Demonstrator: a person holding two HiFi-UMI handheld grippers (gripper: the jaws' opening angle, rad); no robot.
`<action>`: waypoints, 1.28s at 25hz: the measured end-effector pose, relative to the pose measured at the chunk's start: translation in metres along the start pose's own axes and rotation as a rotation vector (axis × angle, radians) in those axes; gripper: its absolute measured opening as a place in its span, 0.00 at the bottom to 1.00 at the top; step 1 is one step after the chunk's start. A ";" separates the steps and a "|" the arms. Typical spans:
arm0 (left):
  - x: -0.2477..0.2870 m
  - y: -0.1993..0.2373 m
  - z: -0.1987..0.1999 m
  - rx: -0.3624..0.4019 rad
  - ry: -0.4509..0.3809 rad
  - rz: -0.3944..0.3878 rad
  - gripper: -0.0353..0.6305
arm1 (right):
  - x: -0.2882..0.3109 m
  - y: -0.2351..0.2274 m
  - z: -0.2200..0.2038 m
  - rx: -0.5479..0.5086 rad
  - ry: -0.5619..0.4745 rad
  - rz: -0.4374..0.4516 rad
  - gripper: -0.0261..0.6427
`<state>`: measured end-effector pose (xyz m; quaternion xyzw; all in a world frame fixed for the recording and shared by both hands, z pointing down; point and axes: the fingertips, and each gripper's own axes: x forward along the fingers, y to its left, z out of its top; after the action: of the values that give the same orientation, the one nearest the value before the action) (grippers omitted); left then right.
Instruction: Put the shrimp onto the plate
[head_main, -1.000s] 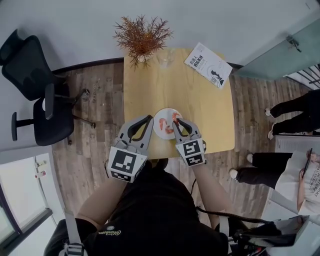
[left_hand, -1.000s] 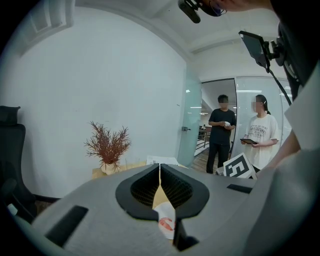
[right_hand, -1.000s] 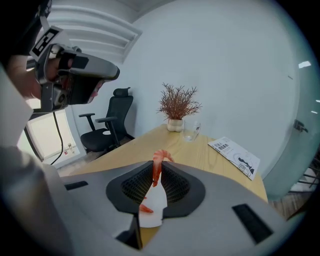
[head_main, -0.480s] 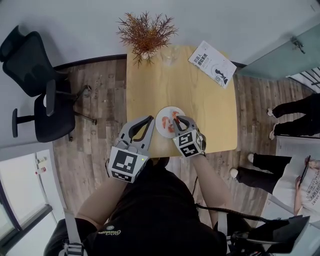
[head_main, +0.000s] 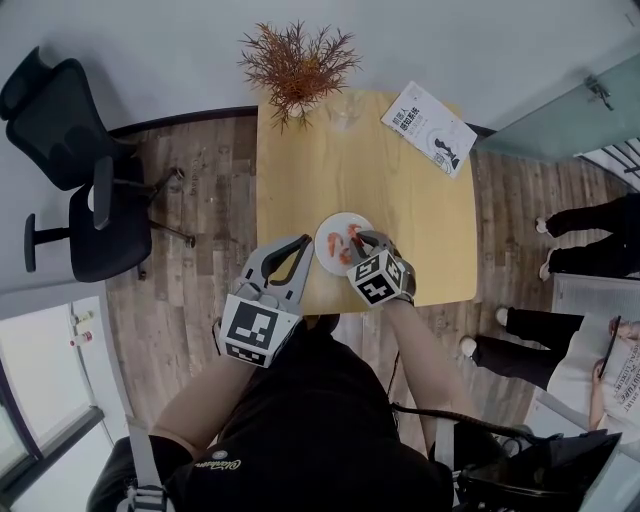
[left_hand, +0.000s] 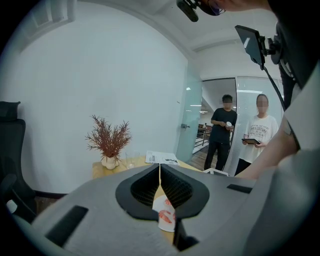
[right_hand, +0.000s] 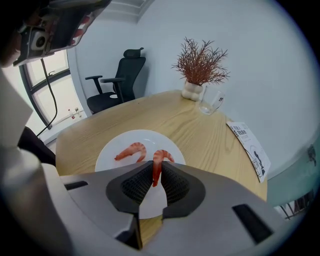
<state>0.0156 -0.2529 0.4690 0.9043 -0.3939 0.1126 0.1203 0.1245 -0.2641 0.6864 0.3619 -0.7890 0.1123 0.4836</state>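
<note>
— How was the right gripper (right_hand: 156, 174) found?
— It was seen pinched on a shrimp (right_hand: 158, 161), held over the near side of the white plate (right_hand: 107, 151). The left gripper (left_hand: 160, 175) was kept aside, its jaws pressed together on nothing.
— And farther out?
— A second shrimp (right_hand: 131, 149) was laid on the plate at ten o'clock from the held one. A booklet (right_hand: 248, 142) was noted at two o'clock.
— What could be spoiled?
— Were the grip loosened too near the rim, the shrimp could be dropped onto the table (right_hand: 200, 132), or the laid one knocked.
</note>
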 end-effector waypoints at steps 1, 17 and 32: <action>0.000 0.000 0.000 -0.001 -0.001 0.000 0.06 | 0.001 0.001 0.000 -0.008 0.008 0.003 0.11; -0.006 0.004 -0.006 -0.016 -0.003 0.002 0.06 | 0.013 0.007 -0.005 -0.064 0.147 0.092 0.11; -0.007 0.003 -0.006 -0.017 -0.007 -0.002 0.06 | 0.018 0.007 -0.006 -0.059 0.207 0.133 0.12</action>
<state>0.0085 -0.2480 0.4733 0.9040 -0.3943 0.1060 0.1268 0.1190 -0.2640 0.7062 0.2808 -0.7600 0.1575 0.5646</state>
